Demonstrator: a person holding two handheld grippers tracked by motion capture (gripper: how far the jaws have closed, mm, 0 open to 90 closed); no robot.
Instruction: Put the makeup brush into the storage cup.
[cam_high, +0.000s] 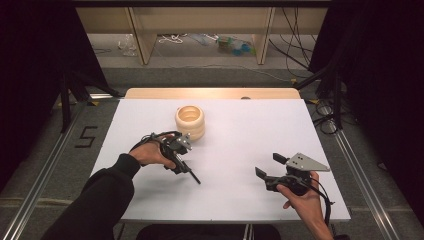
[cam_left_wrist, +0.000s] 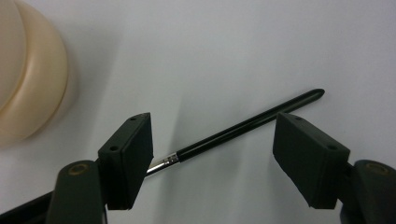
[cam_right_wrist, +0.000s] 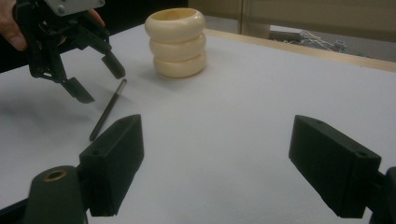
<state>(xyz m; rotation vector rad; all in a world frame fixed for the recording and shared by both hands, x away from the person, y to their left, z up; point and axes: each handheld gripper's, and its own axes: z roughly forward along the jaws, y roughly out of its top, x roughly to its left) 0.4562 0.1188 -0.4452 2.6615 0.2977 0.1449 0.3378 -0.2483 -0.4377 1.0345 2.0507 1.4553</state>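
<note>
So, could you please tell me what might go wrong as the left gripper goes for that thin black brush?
The brush lies flat on the white table, so the open left gripper could scrape the surface or close above it. The brush crosses the jaws at a slant, so it may roll or pivot away when pinched. The cream ringed holder stands close and could be nudged.

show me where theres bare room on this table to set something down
The widest bare patch is the white table right of the cream ringed holder, back to the far edge. The near middle, between the black brush and the right gripper, is also bare. It is crowded around the left gripper, over the brush beside the holder.
</note>
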